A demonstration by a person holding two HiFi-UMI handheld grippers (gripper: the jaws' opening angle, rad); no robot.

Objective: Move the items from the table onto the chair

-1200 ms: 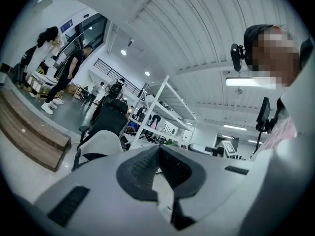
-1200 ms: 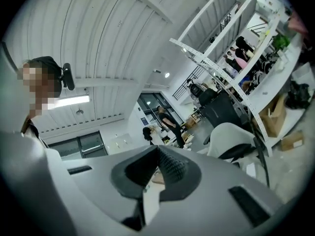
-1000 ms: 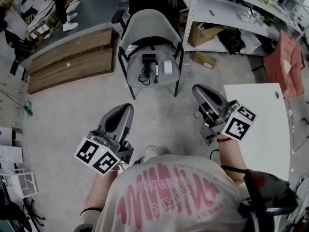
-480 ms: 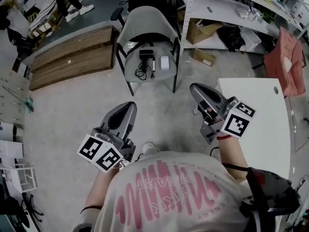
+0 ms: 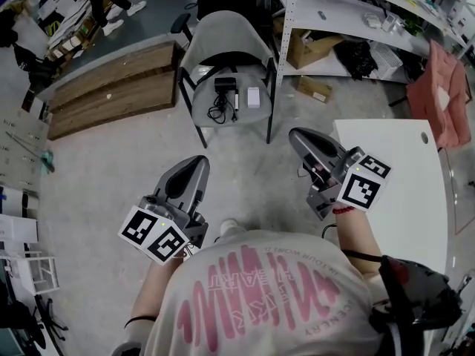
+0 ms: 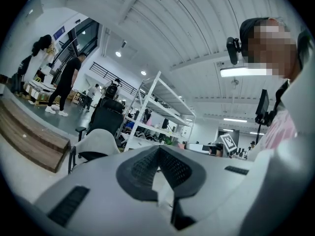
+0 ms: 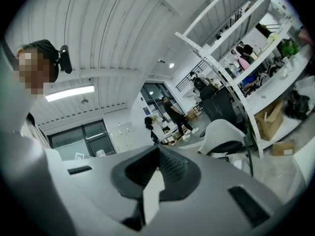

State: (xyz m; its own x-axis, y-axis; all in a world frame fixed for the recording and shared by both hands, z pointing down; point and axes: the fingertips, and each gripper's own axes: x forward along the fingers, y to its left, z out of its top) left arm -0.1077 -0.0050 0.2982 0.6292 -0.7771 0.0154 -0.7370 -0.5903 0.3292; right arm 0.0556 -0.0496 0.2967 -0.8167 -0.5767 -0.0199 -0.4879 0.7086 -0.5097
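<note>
Left gripper point(image 5: 196, 165): held low at the left of the head view, in front of the person's torso, tips aimed toward the chair. In the left gripper view the jaws are closed tip to tip with nothing clamped between them.
Right gripper point(image 5: 298, 136): held at the right of the head view, just beside the near-left corner of the table, tips aimed up and to the left in that view. In the right gripper view the jaws are pressed together and carry nothing.
Chair point(image 5: 226, 39): grey shell on dark legs, standing on the concrete floor ahead of both grippers, between the wooden platform point(image 5: 111, 87) and the shelf rack point(image 5: 349, 10).
Black adapter with cable point(image 5: 221, 89): lying on the chair seat, left part, cable coiled toward the front edge.
White box point(image 5: 253, 96): lying on the chair seat, right part, apart from the adapter.
Slim dark item point(image 5: 236, 102): lying on the seat between the adapter and the white box; type cannot be told.
Items relative to grippers: all three lie on the seat, well apart from both sets of jaws, with bare floor between.
Table point(image 5: 401, 199): white top, at the person's right.
</note>
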